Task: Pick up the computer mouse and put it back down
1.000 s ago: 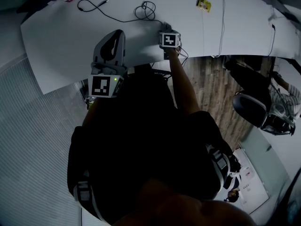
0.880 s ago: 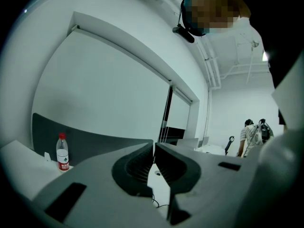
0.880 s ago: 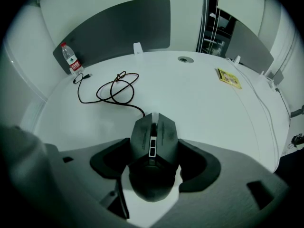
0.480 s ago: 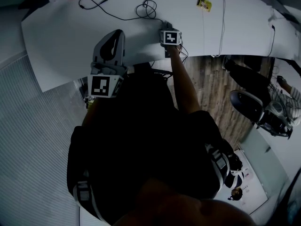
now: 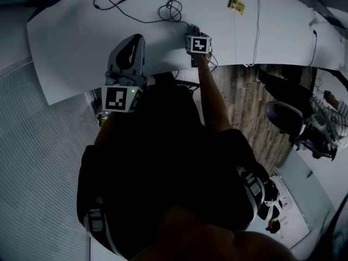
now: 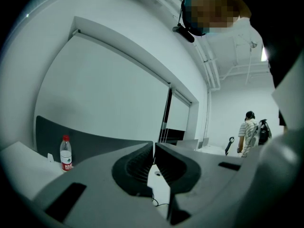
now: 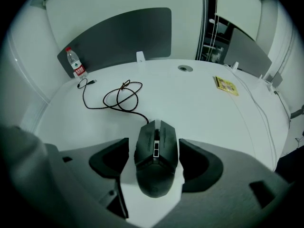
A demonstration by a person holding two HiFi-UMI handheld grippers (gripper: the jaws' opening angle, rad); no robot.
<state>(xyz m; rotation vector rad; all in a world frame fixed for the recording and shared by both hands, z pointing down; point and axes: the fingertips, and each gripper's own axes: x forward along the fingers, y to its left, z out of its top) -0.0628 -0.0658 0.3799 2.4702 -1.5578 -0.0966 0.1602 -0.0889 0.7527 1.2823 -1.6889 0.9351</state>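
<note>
no legible text, bottle label (image 7: 80,72) blurred, yellow packet (image 7: 226,86) unreadable

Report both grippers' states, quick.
Left gripper: shut, nothing between its jaws.
Right gripper: open, jaws either side of the computer mouse, not clamped on it.

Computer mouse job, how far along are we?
The right gripper is in position: its open fingers flank the computer mouse, gaps both sides. Nothing is in hand; the mouse lies on the table, and the left gripper is shut, empty. Closing, lifting and setting down look yet to come, though this could be after release.
</note>
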